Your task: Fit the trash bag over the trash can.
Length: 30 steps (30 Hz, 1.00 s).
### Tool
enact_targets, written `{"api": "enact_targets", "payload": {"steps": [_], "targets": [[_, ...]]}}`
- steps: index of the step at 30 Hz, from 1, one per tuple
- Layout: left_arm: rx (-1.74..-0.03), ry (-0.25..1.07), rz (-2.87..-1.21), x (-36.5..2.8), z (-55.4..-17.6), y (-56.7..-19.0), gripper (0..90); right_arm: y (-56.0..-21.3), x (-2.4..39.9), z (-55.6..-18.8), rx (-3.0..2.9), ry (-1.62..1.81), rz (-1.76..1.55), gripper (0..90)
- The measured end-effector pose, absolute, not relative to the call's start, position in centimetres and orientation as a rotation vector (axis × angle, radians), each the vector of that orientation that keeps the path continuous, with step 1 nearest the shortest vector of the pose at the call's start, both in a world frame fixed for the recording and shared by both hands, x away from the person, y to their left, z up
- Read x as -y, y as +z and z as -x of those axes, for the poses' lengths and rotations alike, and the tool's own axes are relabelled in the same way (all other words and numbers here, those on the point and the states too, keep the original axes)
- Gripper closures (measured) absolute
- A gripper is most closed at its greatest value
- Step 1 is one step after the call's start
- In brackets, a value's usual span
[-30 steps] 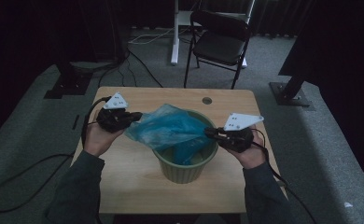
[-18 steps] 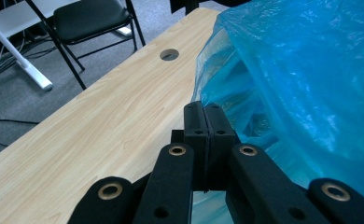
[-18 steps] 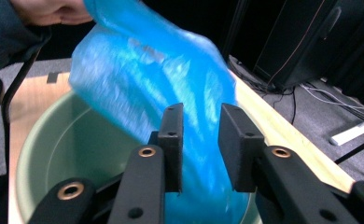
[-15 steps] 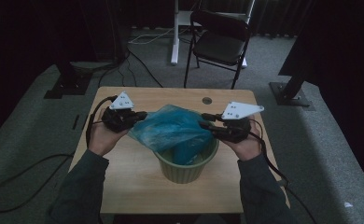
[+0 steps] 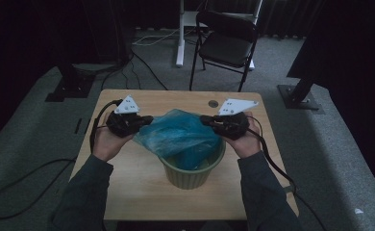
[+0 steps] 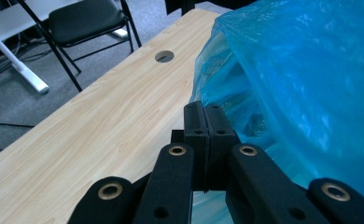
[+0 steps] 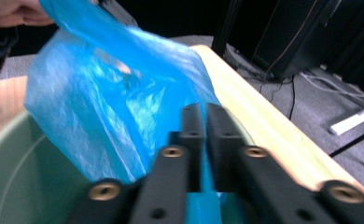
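Since a second ago, the right tongs point(image 5: 206, 119) have slid a little way up along the far edge of the thin blue plastic bag point(image 5: 181, 132), and their jaws have just been closing. Now they are pinched tight, and in the right gripper view a strip of blue plastic runs down between the two black jaws, so they hold the bag's edge. The left tongs point(image 5: 147, 120) have stayed where they were, pressed together. In the left gripper view the jaws meet with no gap, right at the bag's near edge, and some blue plastic shows just under them; they seem to pinch it, though the jaws hide the spot itself.

Both tongs point in toward each other, one at each side of the bag. The bag is stretched between them, puffed up, with its lower part hanging down inside the round pale green plastic bucket point(image 5: 191, 174). The bucket stands upright near the middle of the light wooden tabletop point(image 5: 128, 192), closer to the person's edge. A small round hole point(image 5: 213, 103) sits in the tabletop near the far edge.

Past the tabletop a black folding chair point(image 5: 226, 41) stands on the grey carpet point(image 5: 41, 130).
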<state>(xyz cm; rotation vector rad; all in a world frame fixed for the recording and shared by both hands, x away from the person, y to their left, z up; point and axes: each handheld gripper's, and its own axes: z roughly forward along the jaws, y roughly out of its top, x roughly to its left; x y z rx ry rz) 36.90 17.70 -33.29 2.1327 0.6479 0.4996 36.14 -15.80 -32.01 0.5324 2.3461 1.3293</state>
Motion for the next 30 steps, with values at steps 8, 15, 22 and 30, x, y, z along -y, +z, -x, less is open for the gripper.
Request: {"api": "enact_targets", "payload": {"steps": [8,15,22,30], "targets": [[-0.659,0.515,-2.135,-18.1,-36.8,-33.5,89.3,-33.2,17.6,-36.0,-2.335,1.253,-0.64,90.0],[-0.666,0.516,-2.137,-18.1,-36.8,-33.6,89.3,-34.4,19.9,-35.7,-2.318,1.248,-0.726,90.0],[-0.679,0.518,-2.138,-18.2,-37.0,-33.8,89.3,-35.4,21.8,-35.7,-2.287,1.254,-0.815,90.0],[-0.705,0.522,-2.124,-18.6,-37.2,-33.8,89.3,-36.1,23.0,-35.5,-2.282,1.239,-0.866,90.0]]}}
